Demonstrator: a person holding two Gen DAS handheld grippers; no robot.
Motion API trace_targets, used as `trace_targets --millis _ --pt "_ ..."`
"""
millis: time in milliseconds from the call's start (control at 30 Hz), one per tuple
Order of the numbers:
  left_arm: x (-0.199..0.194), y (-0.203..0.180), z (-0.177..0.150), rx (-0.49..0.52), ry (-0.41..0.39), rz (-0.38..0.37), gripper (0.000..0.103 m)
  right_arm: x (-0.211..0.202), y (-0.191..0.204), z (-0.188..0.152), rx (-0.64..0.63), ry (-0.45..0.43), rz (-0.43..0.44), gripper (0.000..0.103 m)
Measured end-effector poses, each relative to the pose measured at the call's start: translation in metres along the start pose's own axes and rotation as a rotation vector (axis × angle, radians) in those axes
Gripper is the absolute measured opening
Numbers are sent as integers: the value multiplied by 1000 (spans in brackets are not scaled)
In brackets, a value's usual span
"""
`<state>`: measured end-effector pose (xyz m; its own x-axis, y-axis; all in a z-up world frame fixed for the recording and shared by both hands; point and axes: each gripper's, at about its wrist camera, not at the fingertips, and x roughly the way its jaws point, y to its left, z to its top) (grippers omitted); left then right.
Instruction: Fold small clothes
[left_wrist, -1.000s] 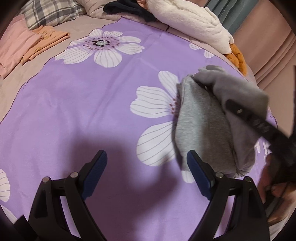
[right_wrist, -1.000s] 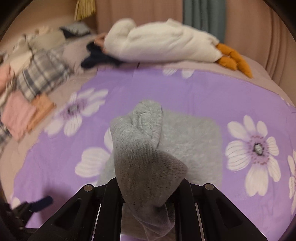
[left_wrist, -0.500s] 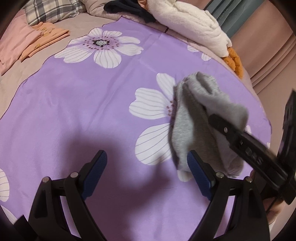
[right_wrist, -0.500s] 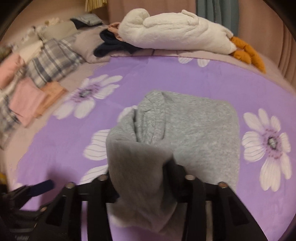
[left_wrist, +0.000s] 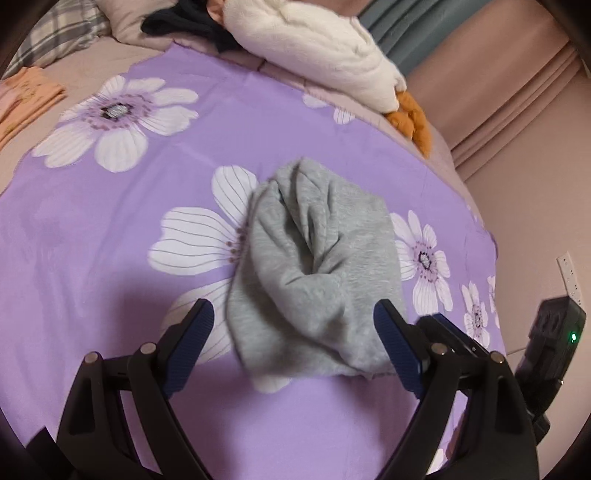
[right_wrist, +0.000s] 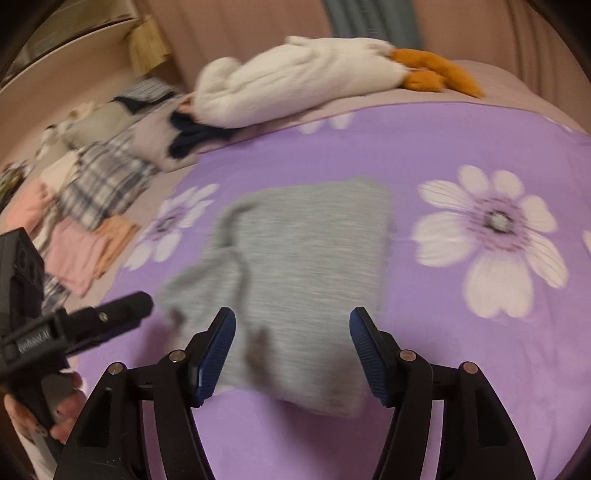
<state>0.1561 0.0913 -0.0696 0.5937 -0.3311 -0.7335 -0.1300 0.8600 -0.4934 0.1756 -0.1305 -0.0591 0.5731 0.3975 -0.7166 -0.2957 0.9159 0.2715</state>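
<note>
Grey garment (left_wrist: 321, 266) lies rumpled on the purple flowered bedspread (left_wrist: 110, 258), with folded pink clothes (right_wrist: 79, 254) off at ten o'clock. We hold our left gripper (left_wrist: 295, 349) with jaws spread wide, empty, above it. Our right gripper (right_wrist: 291, 354) has just been opening its jaws; nothing is pinched.

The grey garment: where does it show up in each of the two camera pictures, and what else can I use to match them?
Left wrist view: the grey garment lies bunched in the middle, just beyond the open left gripper.
Right wrist view: it lies in the middle, blurred, just beyond the open right gripper.
Shared landmark: the white plush toy with orange feet, at the top in both.
</note>
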Motion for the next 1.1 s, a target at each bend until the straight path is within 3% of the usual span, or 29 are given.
trace_targets --millis 133,267,333,400,467,800,1033,1100 --pt "27 -1 0 -24 39 22 84 2 -21 -6 54 26 -33 64" --pt "45 9 -7 -64 59 -42 40 7 -31 -12 73 48 -52 64" --pt "48 13 -11 -74 60 -43 38 8 -33 -15 71 47 -66 64" --pt "47 15 -14 -78 50 -55 25 10 -33 -17 73 55 -68 64" --pt "42 17 -16 -108 34 -60 22 10 -35 -19 79 59 -60 64" --pt "5 -9 -19 16 -13 -50 20 8 -32 -20 78 50 -48 64" --pt "32 15 -34 -6 50 1 23 12 -32 -22 82 63 -34 64" --pt "38 18 -35 1 65 12 30 14 -31 -24 78 70 -30 64"
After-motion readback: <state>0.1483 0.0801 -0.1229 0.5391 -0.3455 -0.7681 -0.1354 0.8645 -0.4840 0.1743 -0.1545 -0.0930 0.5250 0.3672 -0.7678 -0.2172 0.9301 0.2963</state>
